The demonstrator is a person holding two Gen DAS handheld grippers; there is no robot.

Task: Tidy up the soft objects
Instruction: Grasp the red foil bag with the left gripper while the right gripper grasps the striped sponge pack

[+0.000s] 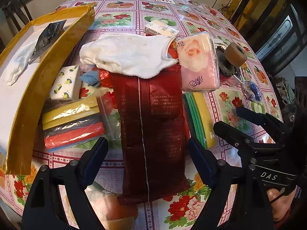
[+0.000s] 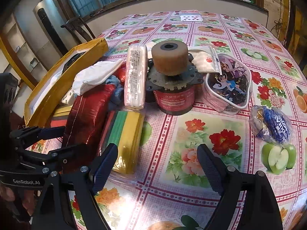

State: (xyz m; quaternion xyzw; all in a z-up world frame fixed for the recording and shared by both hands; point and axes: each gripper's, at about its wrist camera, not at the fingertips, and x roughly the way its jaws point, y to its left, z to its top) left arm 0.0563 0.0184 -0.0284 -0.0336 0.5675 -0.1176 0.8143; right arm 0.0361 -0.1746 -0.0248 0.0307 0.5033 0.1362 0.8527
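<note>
A long dark red soft packet (image 1: 151,124) lies on the flowered tablecloth (image 1: 230,99), and my left gripper (image 1: 147,149) stands open with one finger on each side of it, apart from it. A white cloth (image 1: 130,55) drapes over the packet's far end, beside a pink tissue pack (image 1: 199,63). My right gripper (image 2: 157,153) is open over bare tablecloth. Its left finger is close to a yellow and green sponge pack (image 2: 124,134). The same red packet (image 2: 86,115) shows in the right wrist view, with the left gripper (image 2: 74,137) around it.
A yellow box (image 1: 38,88) at the left holds a dark pouch (image 1: 48,38) and a white cloth (image 1: 17,67). Around it lie a flowered tissue pack (image 1: 65,82) and coloured sponges (image 1: 73,122). A motor with a brown roller (image 2: 170,57), a cartoon pouch (image 2: 228,84) and a blue wrapped item (image 2: 272,124) stand right.
</note>
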